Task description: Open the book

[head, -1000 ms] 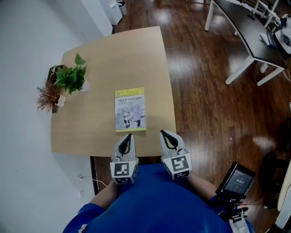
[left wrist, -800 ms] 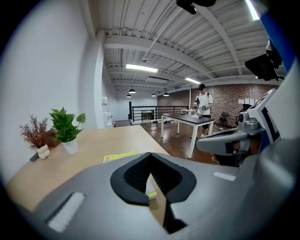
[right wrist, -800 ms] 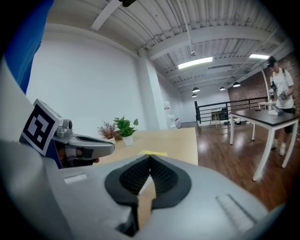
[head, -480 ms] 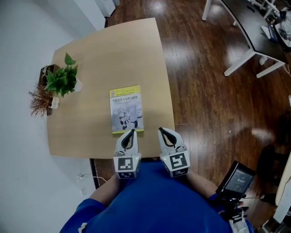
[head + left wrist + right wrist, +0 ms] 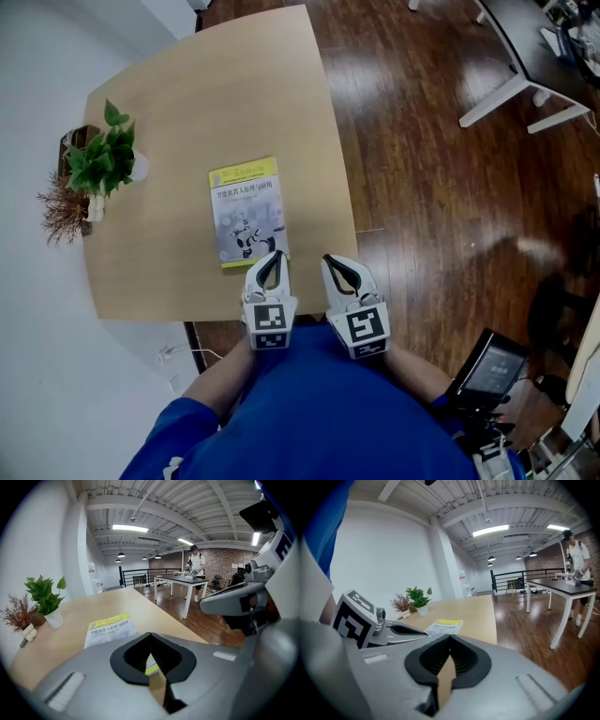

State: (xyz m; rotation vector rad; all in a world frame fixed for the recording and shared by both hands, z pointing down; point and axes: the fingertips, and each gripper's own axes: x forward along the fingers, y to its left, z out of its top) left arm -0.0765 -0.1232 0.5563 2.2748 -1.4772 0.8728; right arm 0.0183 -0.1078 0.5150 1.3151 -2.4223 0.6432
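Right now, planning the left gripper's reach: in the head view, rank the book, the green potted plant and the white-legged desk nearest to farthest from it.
1. book, on the table just ahead of the left gripper.
2. green potted plant, at the table's left edge.
3. white-legged desk, off to the right, away from the table.

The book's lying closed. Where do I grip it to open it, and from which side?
Grip the front cover alone at its right long edge, by the near corner, coming in low from the right. The book lies flat, title upright toward you, so the spine is probably left. The left gripper, shut, sits closest.
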